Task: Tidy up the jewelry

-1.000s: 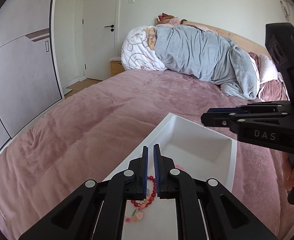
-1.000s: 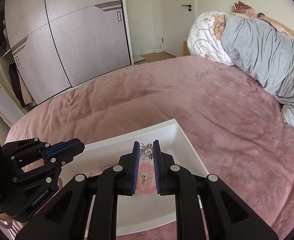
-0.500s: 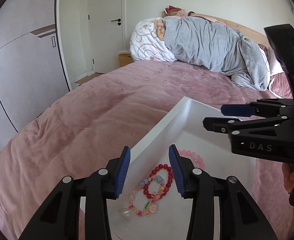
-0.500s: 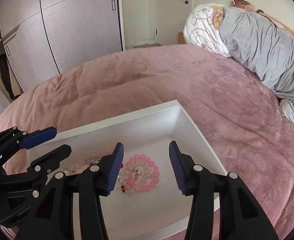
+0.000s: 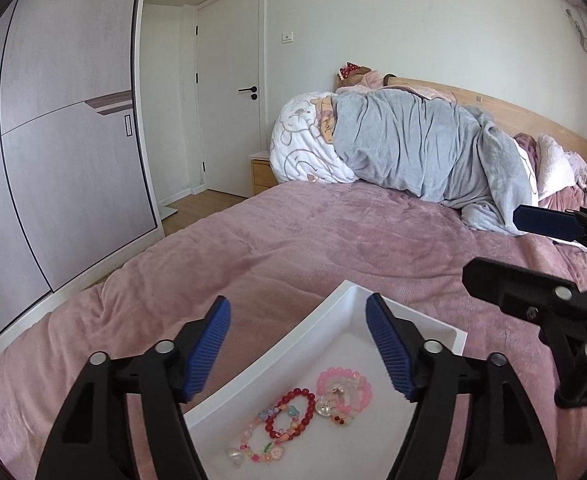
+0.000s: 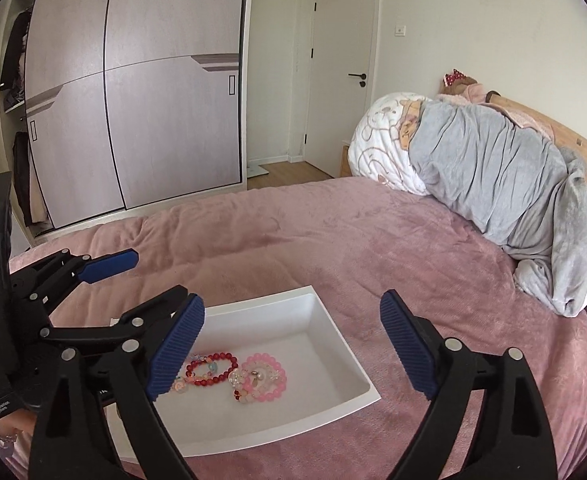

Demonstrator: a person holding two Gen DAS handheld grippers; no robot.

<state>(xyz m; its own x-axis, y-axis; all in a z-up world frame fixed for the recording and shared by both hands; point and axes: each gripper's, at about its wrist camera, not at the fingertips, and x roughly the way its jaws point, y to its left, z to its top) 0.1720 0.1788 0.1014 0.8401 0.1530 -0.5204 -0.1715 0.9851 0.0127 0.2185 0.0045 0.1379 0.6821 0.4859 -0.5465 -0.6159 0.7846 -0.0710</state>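
A white tray (image 5: 437, 322) (image 6: 349, 356) lies on the pink bedspread. Inside it rest a red bead bracelet (image 5: 298, 391) (image 6: 213, 357), a pink bead bracelet (image 5: 367, 394) (image 6: 279, 384) and a multicoloured charm bracelet (image 5: 271, 454). My left gripper (image 5: 297, 312) (image 6: 149, 280) hovers above the tray's left side. Its jaws are opening and hold nothing. My right gripper (image 6: 292, 308) (image 5: 505, 248) hangs above the tray's right side, jaws also opening, nothing between them. No pad touches the jewelry.
The pink bedspread (image 5: 293, 240) stretches around the tray. A grey blanket heap (image 5: 413, 152) and a white printed pillow (image 5: 301, 152) lie at the head. Sliding wardrobe doors (image 6: 153, 120), a white door (image 5: 229, 92) and a wooden bedside table (image 5: 261, 172) stand beyond.
Both grippers went from shut to wide open and rose away from the tray. The bracelets that lay between their fingers now lie free on the tray floor.
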